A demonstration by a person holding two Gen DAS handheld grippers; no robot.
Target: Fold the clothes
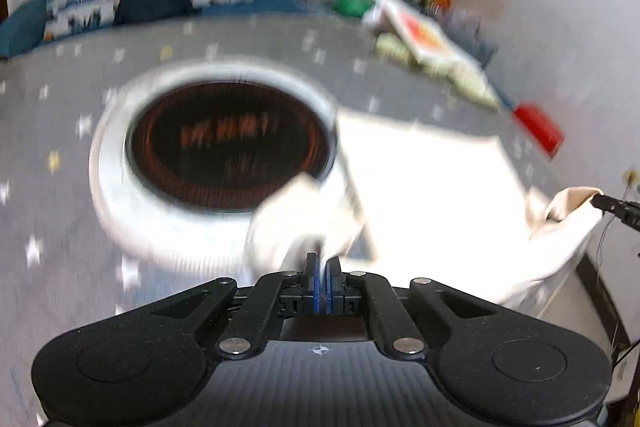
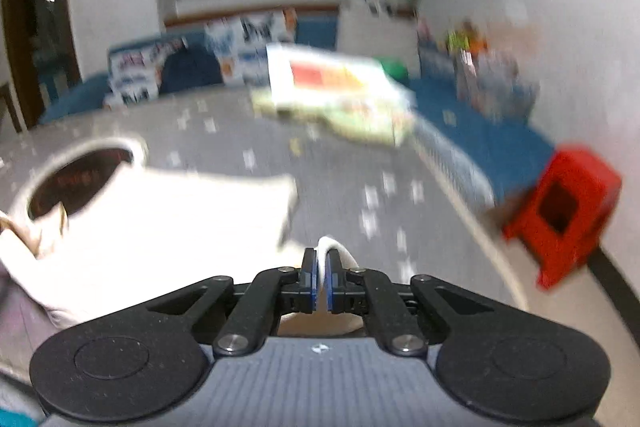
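Two grippers hold one pale garment [image 1: 432,187] above the grey star-patterned mat [image 1: 60,147], and both views are blurred, which suggests quick movement. The left gripper [image 1: 322,265] has its blue pads pressed together on a bunched corner of the cloth, which rises just in front of the fingertips. The right gripper [image 2: 321,259] is also clamped, with only a thin white edge of the cloth curling out between and just over its pads. From that pinch the garment spreads away to the left of the right fingers, and in the left view it lies ahead and to the right of the left fingers, part of it over the rim of a round white basket [image 1: 132,227] with a dark inside. I judge the first risk to be the right grasp: so little fabric shows between the pads that a fast pull could slide it out, and that corner would drop. The second risk is the basket, because the cloth lies across its rim and could catch there or drag it along when the cloth is lifted. A red stool [image 2: 560,211] stands well to the right of the right fingers, probably too far to matter.
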